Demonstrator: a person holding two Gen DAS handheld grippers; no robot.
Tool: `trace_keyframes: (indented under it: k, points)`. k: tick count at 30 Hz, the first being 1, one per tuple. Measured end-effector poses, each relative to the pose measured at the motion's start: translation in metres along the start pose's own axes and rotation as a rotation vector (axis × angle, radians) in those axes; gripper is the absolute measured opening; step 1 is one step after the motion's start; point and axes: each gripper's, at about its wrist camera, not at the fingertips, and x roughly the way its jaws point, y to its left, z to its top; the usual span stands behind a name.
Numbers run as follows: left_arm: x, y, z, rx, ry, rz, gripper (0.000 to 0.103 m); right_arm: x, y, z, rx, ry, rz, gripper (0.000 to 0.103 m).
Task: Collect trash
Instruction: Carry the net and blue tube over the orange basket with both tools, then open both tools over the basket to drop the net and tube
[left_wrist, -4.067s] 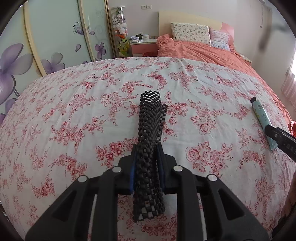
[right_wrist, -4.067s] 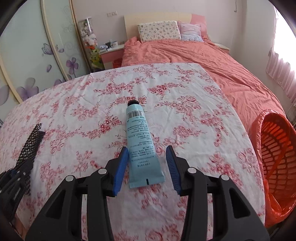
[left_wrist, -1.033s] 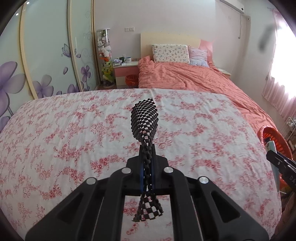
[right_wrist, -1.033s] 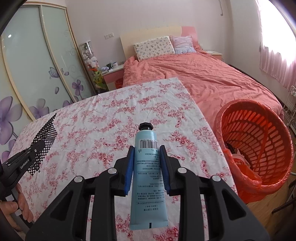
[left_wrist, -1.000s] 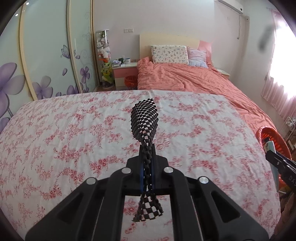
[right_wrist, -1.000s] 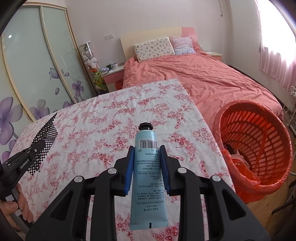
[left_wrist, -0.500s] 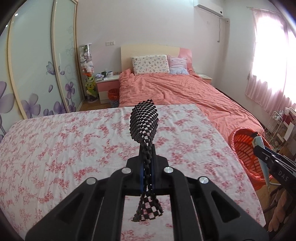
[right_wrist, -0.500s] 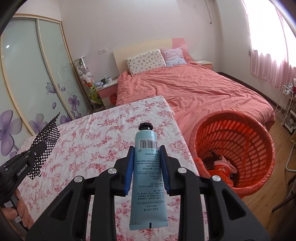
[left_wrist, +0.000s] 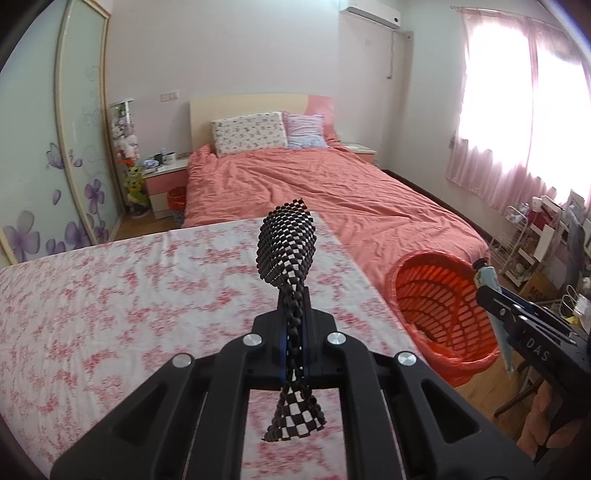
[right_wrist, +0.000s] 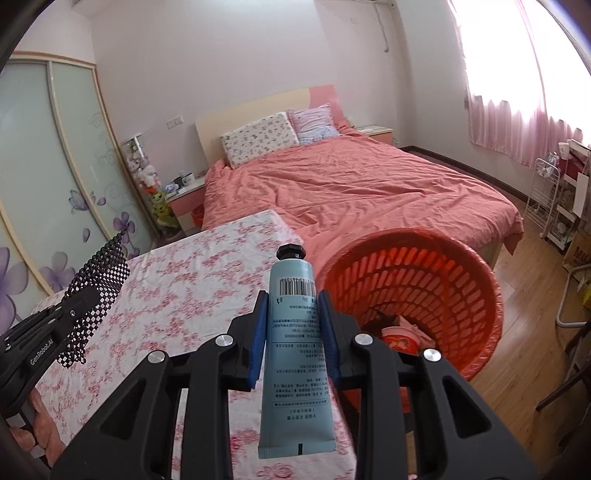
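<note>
My left gripper (left_wrist: 293, 325) is shut on a twisted strip of black mesh (left_wrist: 287, 251) and holds it above the floral tablecloth (left_wrist: 110, 295). My right gripper (right_wrist: 293, 321) is shut on a light blue tube (right_wrist: 295, 332) with a black cap, held above the table's right edge. The orange basket (right_wrist: 461, 273) stands on the floor just right of the table, with some trash at its bottom. In the left wrist view the basket (left_wrist: 436, 306) is at the right, with the right gripper and tube (left_wrist: 487, 284) over its far side. The mesh also shows in the right wrist view (right_wrist: 98, 280).
A bed with a salmon cover (right_wrist: 351, 192) lies beyond the table and basket. A nightstand (left_wrist: 162, 181) and sliding wardrobe doors (right_wrist: 55, 166) are at the left. A white wire rack (right_wrist: 546, 199) stands on the wood floor at the right.
Both grippers have moved up and to the right with their loads. The basket now fills more of both views, and the tube is closer to it.
</note>
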Motion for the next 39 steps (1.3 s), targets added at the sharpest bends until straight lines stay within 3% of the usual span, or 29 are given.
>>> trace_keyframes:
  k: [10, 21, 24, 27, 28, 29, 30, 36, 39]
  points:
    - [0.034, -0.085, 0.015, 0.074, 0.017, -0.179, 0.007, 0.002, -0.062, 0.013, 0.076, -0.022, -0.055, 0.028]
    - [0.086, -0.158, 0.014, 0.126, 0.078, -0.293, 0.007, 0.024, -0.113, 0.032, 0.165, -0.029, -0.087, 0.028]
    - [0.106, -0.168, 0.011, 0.134, 0.115, -0.294, 0.008, 0.035, -0.124, 0.034, 0.196, -0.019, -0.074, 0.028]
    - [0.127, -0.171, 0.005, 0.125, 0.160, -0.276, 0.031, 0.048, -0.133, 0.034, 0.233, 0.004, -0.064, 0.030]
    - [0.130, -0.171, 0.003, 0.124, 0.165, -0.267, 0.038, 0.052, -0.135, 0.033, 0.241, 0.008, -0.065, 0.036]
    - [0.134, -0.169, 0.001, 0.123, 0.173, -0.259, 0.038, 0.054, -0.136, 0.033, 0.240, 0.011, -0.065, 0.046]
    - [0.136, -0.168, -0.001, 0.125, 0.179, -0.255, 0.038, 0.053, -0.137, 0.032, 0.239, 0.010, -0.068, 0.048]
    - [0.130, -0.145, -0.007, 0.119, 0.172, -0.193, 0.040, 0.034, -0.131, 0.023, 0.208, -0.008, -0.107, 0.054]
    - [0.111, -0.132, -0.007, 0.124, 0.137, -0.159, 0.046, 0.021, -0.127, 0.023, 0.183, -0.026, -0.129, 0.060]
